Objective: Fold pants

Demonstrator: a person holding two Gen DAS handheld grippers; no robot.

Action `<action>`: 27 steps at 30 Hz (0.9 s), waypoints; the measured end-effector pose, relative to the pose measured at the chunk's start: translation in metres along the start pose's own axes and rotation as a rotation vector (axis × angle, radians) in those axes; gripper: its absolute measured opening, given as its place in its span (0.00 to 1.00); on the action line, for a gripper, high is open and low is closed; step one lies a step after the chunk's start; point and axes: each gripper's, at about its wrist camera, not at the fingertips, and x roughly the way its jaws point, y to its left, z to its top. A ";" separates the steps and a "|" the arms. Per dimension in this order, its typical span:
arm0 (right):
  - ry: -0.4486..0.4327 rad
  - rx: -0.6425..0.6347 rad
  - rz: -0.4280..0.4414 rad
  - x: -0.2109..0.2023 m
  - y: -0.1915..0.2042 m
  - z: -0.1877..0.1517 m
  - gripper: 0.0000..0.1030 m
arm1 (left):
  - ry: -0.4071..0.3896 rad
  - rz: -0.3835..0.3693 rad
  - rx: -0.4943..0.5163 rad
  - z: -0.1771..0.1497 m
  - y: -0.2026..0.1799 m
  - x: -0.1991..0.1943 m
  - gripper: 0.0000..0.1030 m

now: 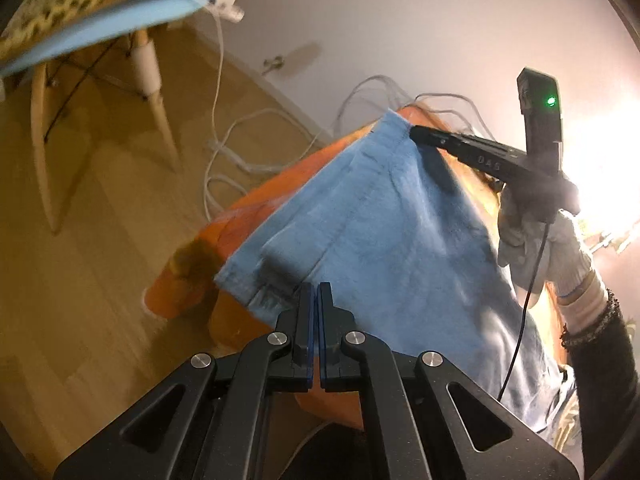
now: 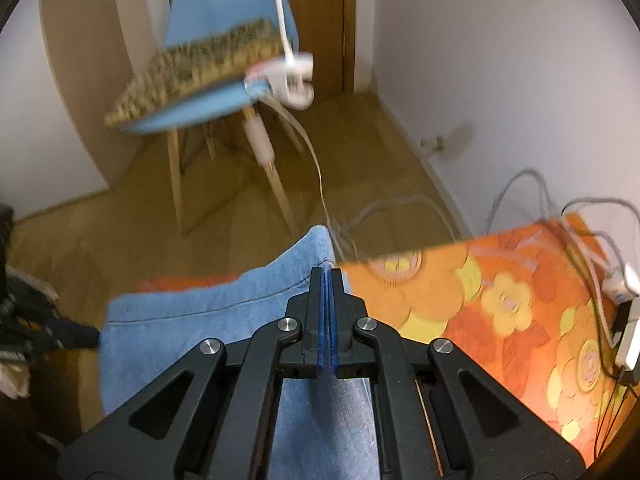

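item: pants (image 1: 384, 216), blue. we pinch one corner in each gripper, left gripper (image 1: 314, 300) and right gripper (image 2: 330, 280), jaws pressed together. step: fold underway; next, carry both corners over evenly.

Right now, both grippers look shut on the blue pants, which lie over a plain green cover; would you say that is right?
Not quite: the cover is orange with a flower print, as the right wrist view shows. The left gripper and right gripper are indeed shut on the blue pants.
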 end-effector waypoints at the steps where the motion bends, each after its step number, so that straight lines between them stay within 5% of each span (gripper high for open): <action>1: 0.028 0.014 -0.019 0.010 -0.004 -0.006 0.02 | 0.007 -0.001 -0.009 -0.002 0.001 0.002 0.00; 6: 0.100 0.052 -0.040 0.030 -0.015 -0.019 0.03 | 0.002 -0.036 -0.034 -0.002 0.005 -0.002 0.00; 10: 0.064 0.028 -0.123 0.006 -0.006 -0.017 0.17 | -0.004 -0.015 0.001 0.004 0.009 -0.006 0.00; 15: 0.041 -0.015 0.144 -0.041 0.048 -0.034 0.20 | 0.001 0.009 0.008 0.006 0.011 -0.008 0.00; 19: 0.105 -0.089 0.279 -0.038 0.103 -0.056 0.40 | 0.002 0.010 -0.032 0.005 0.021 -0.012 0.00; 24: 0.172 -0.231 0.267 -0.014 0.149 -0.072 0.40 | -0.010 0.021 -0.030 0.004 0.021 -0.022 0.01; 26: 0.200 -0.242 0.215 -0.004 0.150 -0.071 0.10 | -0.016 0.023 -0.030 0.005 0.021 -0.024 0.01; 27: 0.212 -0.226 0.207 0.000 0.148 -0.069 0.04 | -0.017 0.024 -0.031 0.006 0.021 -0.024 0.01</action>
